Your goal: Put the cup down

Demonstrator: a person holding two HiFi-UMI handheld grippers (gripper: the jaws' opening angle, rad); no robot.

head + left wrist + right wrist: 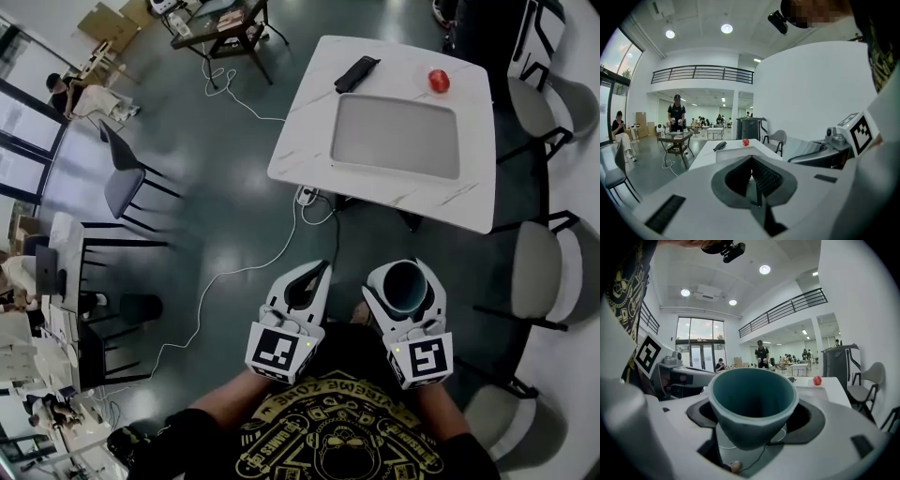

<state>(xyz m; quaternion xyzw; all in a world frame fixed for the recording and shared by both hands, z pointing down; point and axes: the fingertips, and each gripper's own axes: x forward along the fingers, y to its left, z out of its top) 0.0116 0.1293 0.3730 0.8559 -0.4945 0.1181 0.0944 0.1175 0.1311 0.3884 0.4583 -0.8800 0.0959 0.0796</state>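
A teal cup [405, 284] stands upright between the jaws of my right gripper [405, 274], which is shut on it, held over the floor in front of the person's chest. In the right gripper view the cup [752, 404] fills the middle, its mouth open and empty, with the right gripper [754, 416] closed round its lower wall. My left gripper [319, 272] hangs beside it on the left, shut with nothing in it; its pads meet in the left gripper view [752, 180]. The white marble table [309, 141] lies ahead, apart from both grippers.
On the table sit a grey tray [394, 136], a black flat object [356, 73] and a red round fruit [439, 81]. Grey chairs [539, 272] stand along the right side, and a dark chair [122, 183] on the left. A white cable [234, 272] runs across the floor.
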